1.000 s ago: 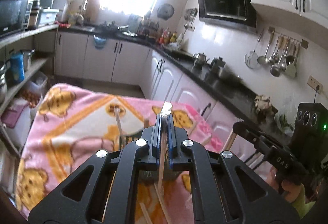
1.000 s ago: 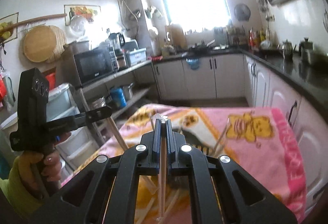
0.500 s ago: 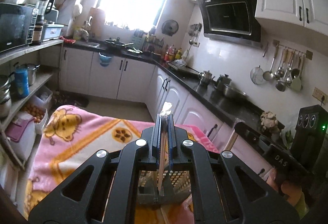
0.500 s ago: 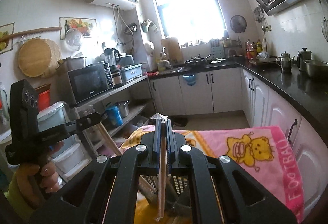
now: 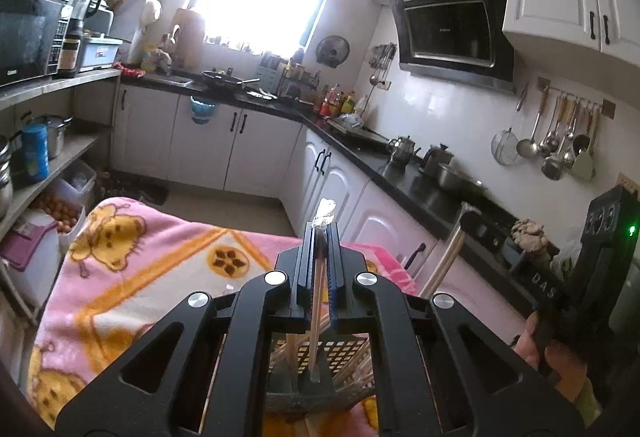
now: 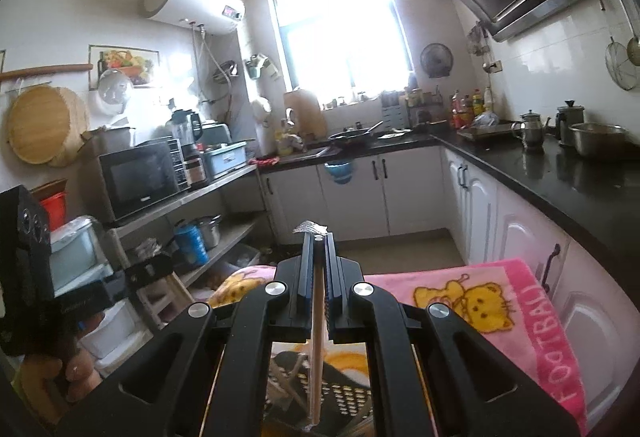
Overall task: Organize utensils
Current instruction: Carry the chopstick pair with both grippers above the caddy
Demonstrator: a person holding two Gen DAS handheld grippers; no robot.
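My left gripper (image 5: 319, 237) is shut on a wooden chopstick (image 5: 316, 313) that hangs down into a black mesh utensil holder (image 5: 340, 353) holding several other chopsticks. My right gripper (image 6: 318, 249) is shut on another wooden chopstick (image 6: 317, 349), held upright above the same mesh holder (image 6: 344, 393). The holder stands on a pink cartoon blanket (image 5: 132, 261), also seen in the right wrist view (image 6: 472, 301). The right gripper with its chopstick (image 5: 444, 261) shows at the right of the left wrist view; the left gripper (image 6: 148, 269) shows at the left of the right wrist view.
White cabinets and a black counter (image 5: 416, 189) with kettles run along the right. A shelf (image 6: 192, 193) with a microwave and pots stands on the left. Hanging ladles (image 5: 560, 141) are on the wall. The kitchen floor (image 5: 224, 201) lies beyond the blanket's far edge.
Both grippers have risen and tilted upward with their chopsticks; the blanket has dropped lower in both views and the mesh holder now sits directly beneath the fingers.
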